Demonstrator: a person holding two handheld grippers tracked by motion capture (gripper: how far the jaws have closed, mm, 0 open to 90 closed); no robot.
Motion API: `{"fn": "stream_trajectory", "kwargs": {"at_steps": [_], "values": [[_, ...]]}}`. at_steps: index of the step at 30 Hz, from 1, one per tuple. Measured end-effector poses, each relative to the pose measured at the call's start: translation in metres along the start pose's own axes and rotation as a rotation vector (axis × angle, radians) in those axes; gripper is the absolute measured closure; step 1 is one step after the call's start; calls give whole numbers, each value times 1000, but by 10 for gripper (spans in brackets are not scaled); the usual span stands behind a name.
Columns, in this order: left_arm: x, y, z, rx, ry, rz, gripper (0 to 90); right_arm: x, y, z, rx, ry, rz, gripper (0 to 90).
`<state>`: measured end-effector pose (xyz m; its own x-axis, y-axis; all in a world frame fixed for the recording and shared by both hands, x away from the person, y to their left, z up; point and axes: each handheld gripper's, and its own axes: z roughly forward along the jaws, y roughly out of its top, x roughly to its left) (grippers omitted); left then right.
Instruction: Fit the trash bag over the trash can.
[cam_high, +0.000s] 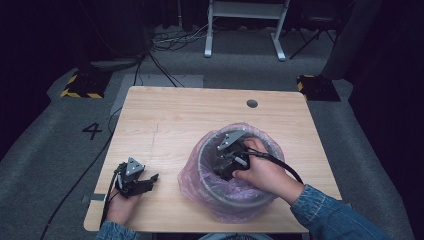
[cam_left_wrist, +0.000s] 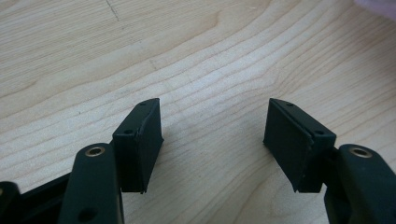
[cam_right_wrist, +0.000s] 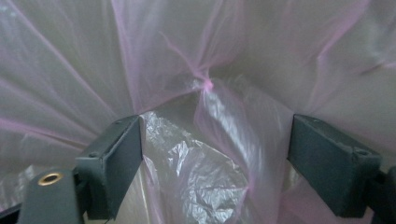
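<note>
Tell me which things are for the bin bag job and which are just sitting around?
For the job:
pink bag
grey bin
right gripper, open inside the bag

Just around:
left gripper, open over bare table
white desk frame
floor cables

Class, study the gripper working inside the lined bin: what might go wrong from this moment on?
1. The right gripper has open jaws down in the thin pink bag; closing on its folds might tear it.
2. Pulling could drag the liner off the bin rim.
3. The left gripper rests apart on the table, so nothing steadies the bin.
</note>
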<state>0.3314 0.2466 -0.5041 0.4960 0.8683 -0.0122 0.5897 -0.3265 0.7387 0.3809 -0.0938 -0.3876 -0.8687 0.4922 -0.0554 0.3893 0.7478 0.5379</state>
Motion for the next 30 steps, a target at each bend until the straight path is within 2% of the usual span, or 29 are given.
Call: {"fn": "stream_trajectory", "kwargs": {"at_steps": [7, 13, 16, 18, 22, 30], "values": [[0, 0, 0, -1, 0, -1, 368, 4, -3, 9, 72, 32, -8, 175], [0, 0, 0, -1, 0, 0, 368, 7, -7, 17, 159, 61, -26, 173], [0, 0, 0, -1, 0, 0, 368, 8, -7, 17, 159, 70, -26, 187], [0, 0, 0, -1, 0, 0, 368, 7, -6, 14, 140, 86, -27, 203], [0, 0, 0, -1, 0, -1, 368, 5, 1, -4, 45, 112, -10, 208], [0, 0, 0, -1, 0, -1, 368, 2, 12, -48, -152, 97, 6, 252]]}}
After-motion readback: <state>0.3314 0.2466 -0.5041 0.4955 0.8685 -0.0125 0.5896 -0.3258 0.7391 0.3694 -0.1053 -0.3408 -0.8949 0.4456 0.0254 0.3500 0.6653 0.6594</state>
